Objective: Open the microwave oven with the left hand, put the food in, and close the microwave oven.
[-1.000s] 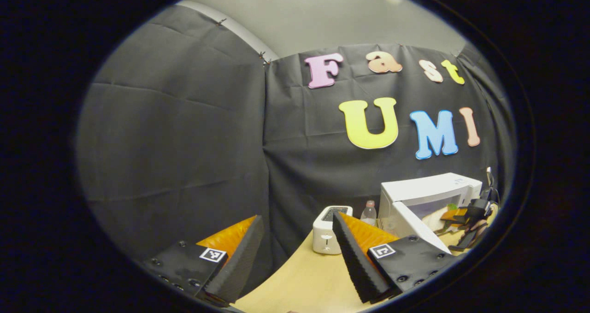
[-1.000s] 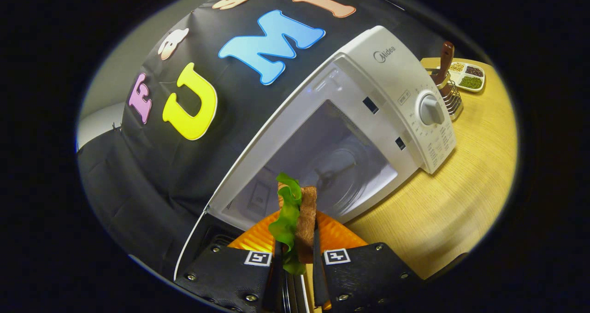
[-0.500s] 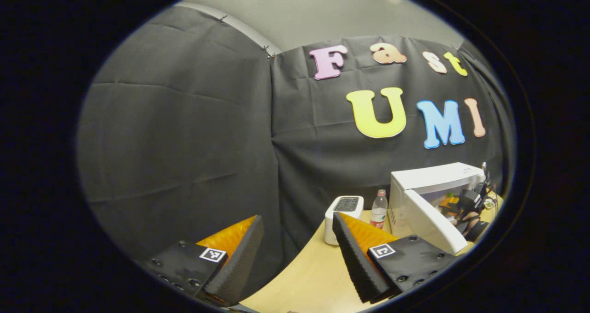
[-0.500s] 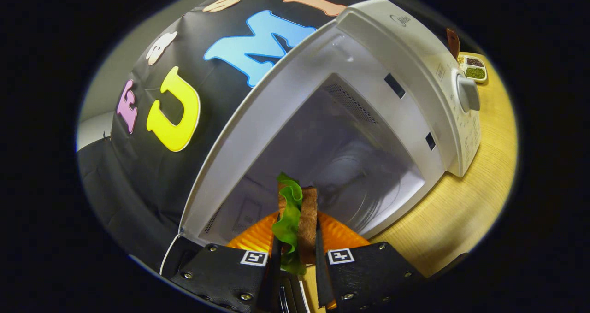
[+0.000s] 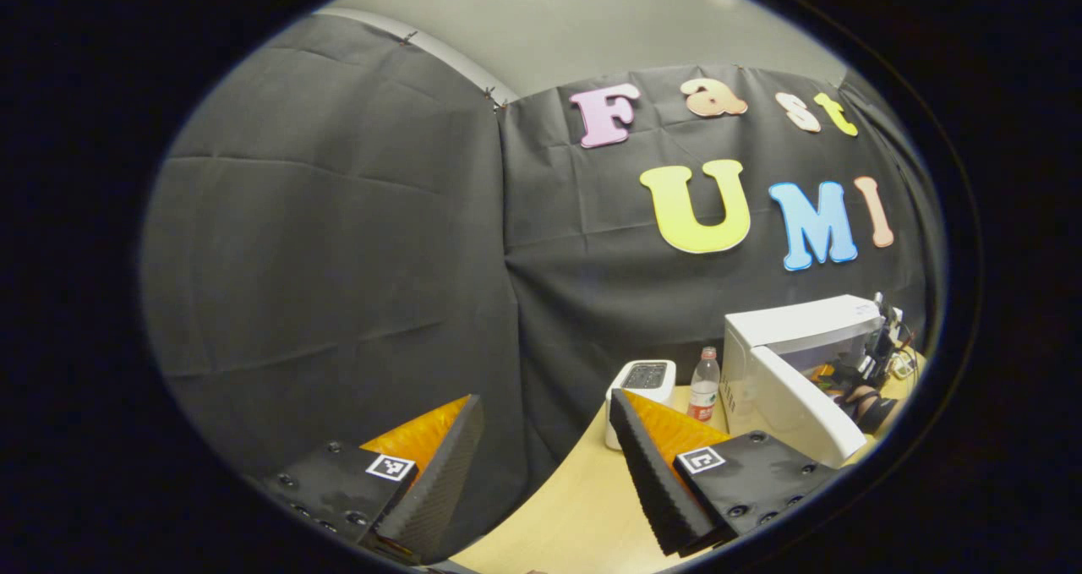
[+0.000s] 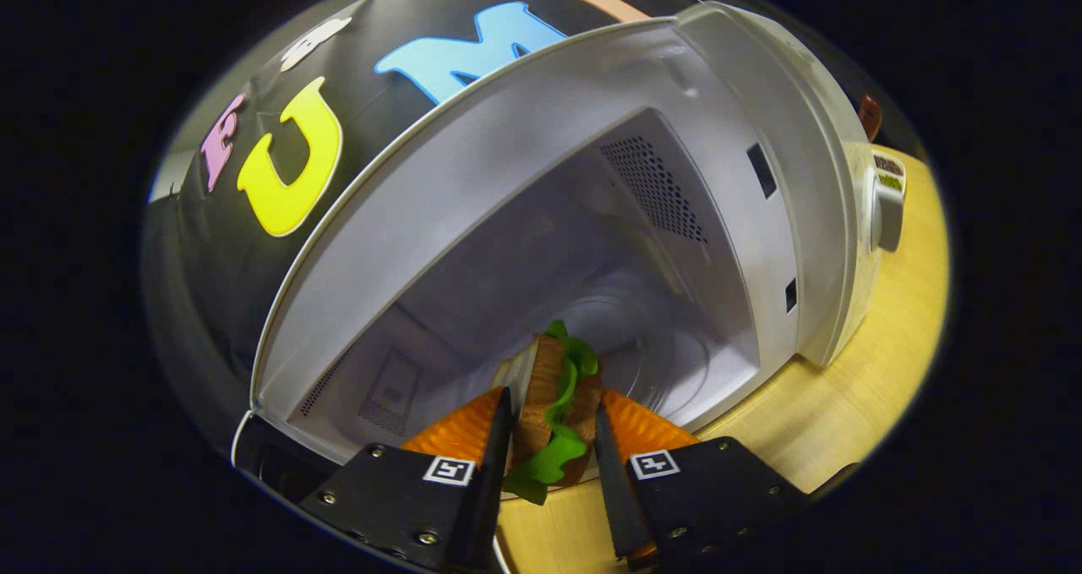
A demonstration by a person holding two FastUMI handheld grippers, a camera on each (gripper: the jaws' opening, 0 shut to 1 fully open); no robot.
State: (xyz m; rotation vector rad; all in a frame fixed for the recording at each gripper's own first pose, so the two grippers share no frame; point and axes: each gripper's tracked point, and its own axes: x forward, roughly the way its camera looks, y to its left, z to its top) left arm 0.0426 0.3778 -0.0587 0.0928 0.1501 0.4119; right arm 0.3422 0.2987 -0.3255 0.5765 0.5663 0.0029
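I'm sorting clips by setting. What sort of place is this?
Likely a mock kitchen counter in a cloth-walled booth: a microwave, a toaster and a bottle stand on a wooden table.

A toaster (image 5: 641,381), a bottle (image 5: 702,384) and the open microwave (image 5: 795,337) were carried side by side by the wooden counter (image 5: 583,506).

Your right gripper (image 6: 549,439) pinches the sandwich (image 6: 554,409) at the open microwave (image 6: 524,160) mouth, which stands on the table (image 6: 854,405).
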